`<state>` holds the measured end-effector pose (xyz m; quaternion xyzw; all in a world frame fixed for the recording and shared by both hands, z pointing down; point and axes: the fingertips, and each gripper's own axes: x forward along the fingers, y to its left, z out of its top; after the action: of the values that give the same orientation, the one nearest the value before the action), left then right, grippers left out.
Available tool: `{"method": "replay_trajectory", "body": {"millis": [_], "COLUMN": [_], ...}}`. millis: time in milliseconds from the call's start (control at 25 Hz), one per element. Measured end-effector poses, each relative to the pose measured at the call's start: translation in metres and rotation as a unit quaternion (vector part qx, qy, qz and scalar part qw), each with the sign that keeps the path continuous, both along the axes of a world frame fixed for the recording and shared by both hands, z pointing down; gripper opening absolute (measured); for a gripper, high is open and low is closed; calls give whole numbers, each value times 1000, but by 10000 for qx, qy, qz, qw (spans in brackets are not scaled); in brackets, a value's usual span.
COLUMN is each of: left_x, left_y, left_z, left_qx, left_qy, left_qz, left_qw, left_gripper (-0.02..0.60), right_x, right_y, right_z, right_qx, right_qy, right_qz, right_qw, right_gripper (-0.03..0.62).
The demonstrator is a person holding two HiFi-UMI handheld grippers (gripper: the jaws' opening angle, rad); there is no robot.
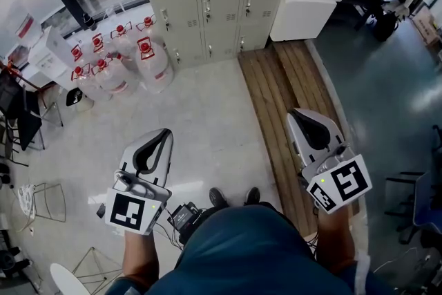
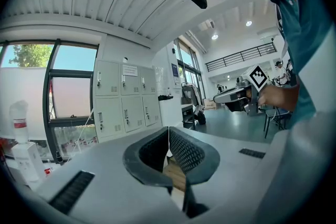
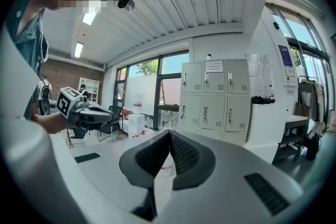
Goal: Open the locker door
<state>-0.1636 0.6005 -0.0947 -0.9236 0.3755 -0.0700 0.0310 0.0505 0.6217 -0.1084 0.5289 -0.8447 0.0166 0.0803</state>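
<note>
hovering low over the floor, well apart from the lockers standing ahead with their doors closed, the left tool and right tool are both clenched tight, with nothing between their jaws.

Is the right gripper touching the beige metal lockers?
Apart. The head view shows the right gripper far back from the beige metal lockers, with pale floor between them.
</note>
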Motion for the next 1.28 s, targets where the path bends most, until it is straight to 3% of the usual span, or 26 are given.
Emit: {"method": "replay_trajectory", "body": {"millis": [240,720,1280], "left_x": [-17,-48,-66], "left_y": [-8,-12,-49], "left_z": [3,9,10], "left_qx": [-6,-4,-24], "left_qy": [19,30,-48], "left_qz": [71,152,-363], "left_qw": [10000,9999,9993], "left_gripper": [18,18,18], "right_x": [-19,-44,-40], "right_y": [-4,-5,-70], "right_z": [-4,1,-2], "right_qx": [-26,-18,132], "right_qy": [-388,-277,-263], "right_qz": [-45,111,-197], "right_qw": [9992,9996,9994], "right_gripper": [37,37,37]}}
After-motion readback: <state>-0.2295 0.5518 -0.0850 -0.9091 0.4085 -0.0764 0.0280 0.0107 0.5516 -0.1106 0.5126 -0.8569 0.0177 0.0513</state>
